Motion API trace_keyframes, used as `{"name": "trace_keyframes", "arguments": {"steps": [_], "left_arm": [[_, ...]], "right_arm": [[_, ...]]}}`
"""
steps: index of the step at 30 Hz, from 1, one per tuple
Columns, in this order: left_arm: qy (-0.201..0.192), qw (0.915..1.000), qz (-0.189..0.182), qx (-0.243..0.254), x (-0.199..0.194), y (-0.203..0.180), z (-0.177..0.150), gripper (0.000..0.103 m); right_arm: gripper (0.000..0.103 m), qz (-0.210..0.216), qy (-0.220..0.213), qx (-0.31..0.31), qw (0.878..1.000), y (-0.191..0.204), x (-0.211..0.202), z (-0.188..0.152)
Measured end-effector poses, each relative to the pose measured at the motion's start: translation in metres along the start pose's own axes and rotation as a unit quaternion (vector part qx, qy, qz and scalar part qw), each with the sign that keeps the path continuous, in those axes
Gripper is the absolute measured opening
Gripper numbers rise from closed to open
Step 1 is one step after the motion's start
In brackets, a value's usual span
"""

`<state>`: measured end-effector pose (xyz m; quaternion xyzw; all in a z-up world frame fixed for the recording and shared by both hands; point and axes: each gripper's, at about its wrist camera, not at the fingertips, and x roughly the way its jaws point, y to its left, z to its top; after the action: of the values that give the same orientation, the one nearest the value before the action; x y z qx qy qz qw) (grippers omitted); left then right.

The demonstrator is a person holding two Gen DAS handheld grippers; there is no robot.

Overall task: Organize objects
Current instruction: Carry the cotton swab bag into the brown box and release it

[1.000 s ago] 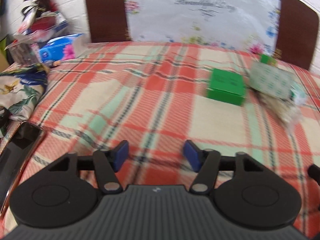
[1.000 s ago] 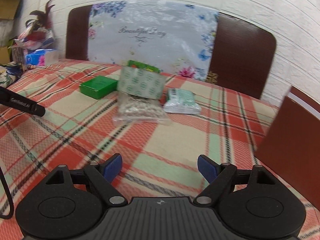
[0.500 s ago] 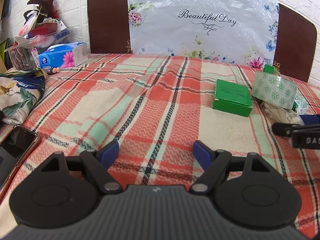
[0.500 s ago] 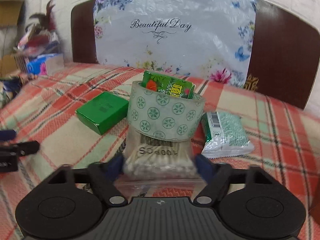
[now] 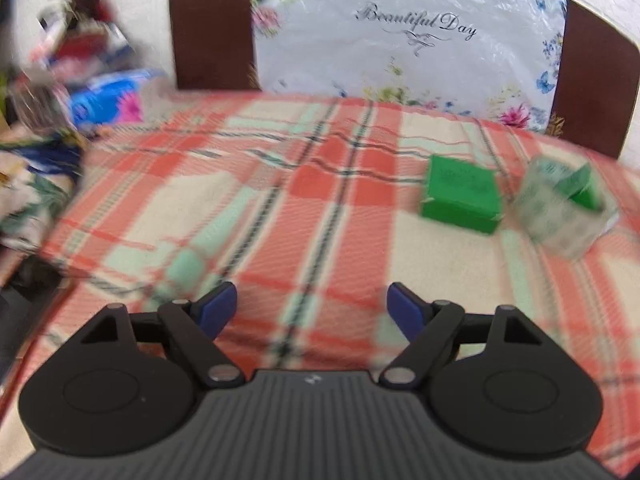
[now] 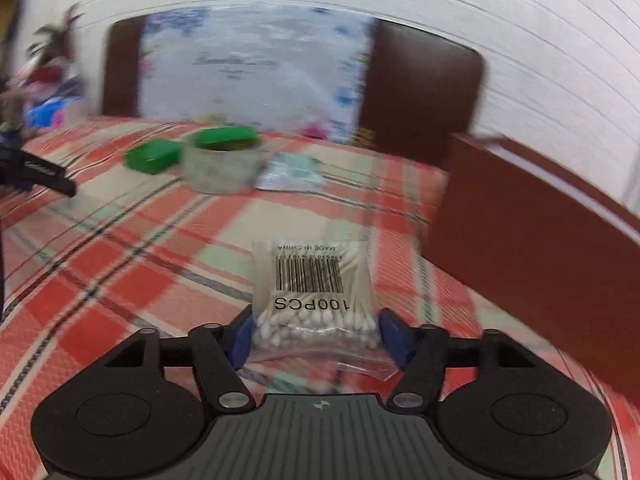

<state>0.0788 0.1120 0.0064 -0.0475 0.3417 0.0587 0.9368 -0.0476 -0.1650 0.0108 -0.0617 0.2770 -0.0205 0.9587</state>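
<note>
My right gripper (image 6: 314,338) is shut on a clear bag of cotton swabs (image 6: 314,288) marked 100PCS and holds it above the plaid bedspread (image 6: 120,264). Behind it lie a green box (image 6: 152,156), a patterned tape roll (image 6: 220,168) with a green packet (image 6: 228,138) on it, and a white-green pouch (image 6: 292,172). My left gripper (image 5: 312,312) is open and empty over the bedspread (image 5: 260,208). The green box (image 5: 460,200) and the tape roll (image 5: 564,216) lie ahead to its right. The left gripper's side also shows at the left of the right wrist view (image 6: 40,172).
A headboard with a floral "Beautiful Day" cover (image 5: 408,36) stands at the back. A tissue box (image 5: 108,98) and clutter sit at the far left. A brown board (image 6: 540,248) stands close on the right. A dark phone (image 5: 16,312) lies near the left edge.
My right gripper has shut on the cotton swab bag, lifted it and pulled back from the tape roll. My left gripper has shifted a little; its view is blurred.
</note>
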Motion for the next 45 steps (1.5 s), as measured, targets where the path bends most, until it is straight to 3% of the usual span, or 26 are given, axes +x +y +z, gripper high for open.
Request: {"name": "trace_keyframes", "arguments": {"steps": [1,5,9,11,17,20,21,22,24,29,31,33,34,36,41,42,43,44,45], "left_arm": [[0.008,0.9997,-0.022,-0.011,-0.001,-0.006,0.008,0.072],[0.017,0.9947,-0.099,0.02,-0.027,-0.07,0.031,0.072],[0.051,0.9754,-0.202,0.071,-0.064,-0.15,0.024,0.073],[0.081,0.9642,-0.234,0.095,-0.071,-0.182,0.008,0.073],[0.163,0.9481,-0.249,0.112,-0.049,-0.221,-0.033,0.073],[0.172,0.9463,-0.258,0.091,-0.039,-0.219,-0.039,0.074],[0.171,0.9466,-0.257,0.092,-0.038,-0.22,-0.039,0.071],[0.171,0.9451,-0.262,0.094,-0.038,-0.222,-0.036,0.06],[0.172,0.944,-0.264,0.097,-0.041,-0.226,-0.034,0.055],[0.115,0.9429,-0.274,0.151,-0.073,-0.248,-0.019,0.053],[0.073,0.9354,-0.291,0.188,-0.095,-0.262,-0.011,0.053],[0.02,0.9251,-0.295,0.239,-0.118,-0.281,-0.004,0.053],[-0.006,0.9185,-0.293,0.265,-0.128,-0.29,-0.001,0.052],[-0.043,0.9081,-0.291,0.298,-0.141,-0.309,0.005,0.052],[-0.051,0.8975,-0.325,0.294,-0.139,-0.347,0.035,0.053],[-0.056,0.8967,-0.328,0.292,-0.137,-0.355,0.038,0.055],[-0.063,0.8975,-0.324,0.292,-0.133,-0.364,0.041,0.064],[-0.072,0.9014,-0.306,0.298,-0.131,-0.374,0.04,0.08],[-0.082,0.9073,-0.275,0.307,-0.124,-0.382,0.038,0.083]], "right_arm": [[0.084,0.003,0.007,0.025,1.0,-0.01,-0.001,-0.002],[0.086,0.028,0.022,0.069,0.997,-0.025,0.001,-0.006],[0.09,0.035,0.018,0.045,0.998,-0.017,-0.001,-0.014],[0.09,0.035,0.016,0.04,0.998,-0.014,-0.003,-0.016],[0.09,0.043,0.016,0.057,0.997,-0.022,-0.002,-0.02],[0.076,0.04,0.009,0.055,0.998,-0.021,0.001,-0.019],[0.072,0.046,0.005,0.057,0.997,-0.022,0.001,-0.019],[0.068,0.052,0.001,0.057,0.997,-0.023,0.0,-0.019],[0.065,0.052,-0.014,0.056,0.997,-0.022,-0.004,-0.02],[0.061,0.037,-0.075,0.071,0.994,-0.029,-0.023,-0.02],[0.054,0.022,-0.112,0.066,0.991,-0.035,-0.034,-0.015],[0.052,-0.006,-0.146,0.054,0.988,-0.039,-0.044,-0.005],[0.044,-0.023,-0.162,0.045,0.986,-0.042,-0.048,0.001],[0.044,-0.052,-0.181,0.036,0.981,-0.053,-0.048,0.014],[0.042,-0.106,-0.206,0.057,0.971,-0.095,-0.035,0.038],[0.043,-0.118,-0.209,0.062,0.969,-0.105,-0.031,0.043],[0.047,-0.131,-0.208,0.063,0.967,-0.113,-0.024,0.048],[0.052,-0.152,-0.199,0.061,0.966,-0.122,-0.012,0.052],[0.061,-0.174,-0.183,0.061,0.966,-0.13,0.001,0.055]]}}
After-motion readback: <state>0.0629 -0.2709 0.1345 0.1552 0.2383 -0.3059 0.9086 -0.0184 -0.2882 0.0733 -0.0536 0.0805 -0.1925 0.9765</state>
